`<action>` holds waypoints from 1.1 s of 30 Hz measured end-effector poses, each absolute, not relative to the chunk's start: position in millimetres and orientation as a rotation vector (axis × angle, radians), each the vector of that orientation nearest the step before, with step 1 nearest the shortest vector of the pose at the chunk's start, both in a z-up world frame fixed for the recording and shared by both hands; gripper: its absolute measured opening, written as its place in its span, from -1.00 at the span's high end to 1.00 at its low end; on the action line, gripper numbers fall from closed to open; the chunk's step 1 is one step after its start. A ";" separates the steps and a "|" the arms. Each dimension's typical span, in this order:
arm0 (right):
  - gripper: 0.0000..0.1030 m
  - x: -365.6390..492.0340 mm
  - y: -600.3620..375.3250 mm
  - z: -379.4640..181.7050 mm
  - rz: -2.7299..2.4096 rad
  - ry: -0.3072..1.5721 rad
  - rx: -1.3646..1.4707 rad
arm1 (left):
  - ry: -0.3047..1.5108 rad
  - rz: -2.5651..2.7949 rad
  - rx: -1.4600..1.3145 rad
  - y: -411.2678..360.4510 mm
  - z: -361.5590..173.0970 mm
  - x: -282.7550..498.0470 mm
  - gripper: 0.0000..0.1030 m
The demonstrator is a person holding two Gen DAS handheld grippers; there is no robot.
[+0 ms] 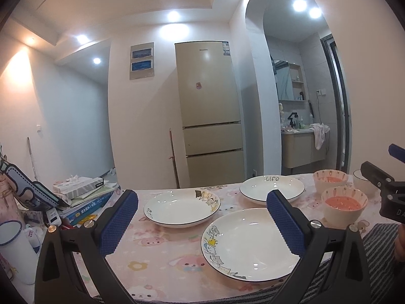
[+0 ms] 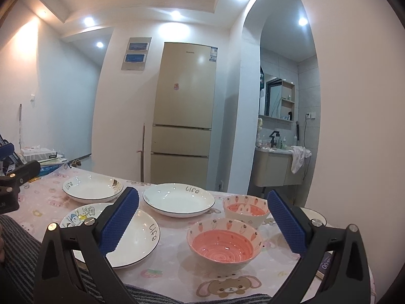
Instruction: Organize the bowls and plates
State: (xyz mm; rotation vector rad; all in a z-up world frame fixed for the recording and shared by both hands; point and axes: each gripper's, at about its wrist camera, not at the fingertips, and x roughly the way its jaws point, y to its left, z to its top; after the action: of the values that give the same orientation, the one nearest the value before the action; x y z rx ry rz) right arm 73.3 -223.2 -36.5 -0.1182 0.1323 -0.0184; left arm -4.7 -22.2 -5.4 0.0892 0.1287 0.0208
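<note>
Three white plates with cartoon prints lie on the pink tablecloth: a near one (image 1: 249,243) (image 2: 136,238), a far left one (image 1: 181,209) (image 2: 92,186), and a far right one marked "Life" (image 1: 272,187) (image 2: 178,198). Two pink carrot-print bowls stand to the right, a near one (image 1: 344,206) (image 2: 224,243) and a far one (image 1: 330,178) (image 2: 244,209). My left gripper (image 1: 202,224) is open and empty, above the near plate. My right gripper (image 2: 202,224) is open and empty, above the near bowl. A further white dish (image 1: 363,181) (image 2: 312,215) is partly hidden at the right.
Books and a tissue box (image 1: 81,187) are stacked at the table's left end, with a white enamel mug (image 1: 15,248) nearer. A striped cloth (image 2: 20,253) lies along the near edge. A fridge (image 1: 210,114) stands behind the table. A dark object (image 2: 326,263) lies at the near right.
</note>
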 end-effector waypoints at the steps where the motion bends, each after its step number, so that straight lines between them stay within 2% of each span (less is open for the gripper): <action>1: -0.97 72.9 -221.5 -36.9 -0.015 0.129 -0.126 | 0.128 0.020 0.091 -22.6 -5.3 -5.1 -1.00; 18: -0.98 76.8 -226.2 -39.1 0.001 0.146 -0.112 | 0.120 0.039 0.086 -20.2 -2.3 -7.5 -1.00; 19: -0.95 76.5 -226.1 -38.6 -0.008 0.146 -0.111 | 0.119 0.043 0.077 -17.6 -0.1 -9.1 -1.00; 20: -0.79 75.5 -226.5 -36.4 -0.030 0.149 -0.123 | 0.119 0.050 0.073 -15.6 2.5 -10.1 -1.00; 24: -0.71 60.8 -247.2 -5.7 -0.056 0.129 -0.108 | 0.140 -0.012 0.046 -11.0 28.2 -20.6 -1.00; 30: -0.71 45.6 -282.8 47.6 -0.034 0.122 0.036 | 0.079 -0.017 0.076 -24.1 76.4 -35.8 -1.00; 33: -0.68 50.4 -280.4 68.0 0.027 0.122 0.055 | -0.008 -0.043 0.051 -23.8 100.5 -38.7 -1.00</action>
State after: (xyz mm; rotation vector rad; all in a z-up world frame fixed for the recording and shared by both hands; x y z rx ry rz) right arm 50.4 -280.4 68.0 0.0546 0.1222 0.0272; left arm -38.7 -23.8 100.5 0.0511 -0.0077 -0.0428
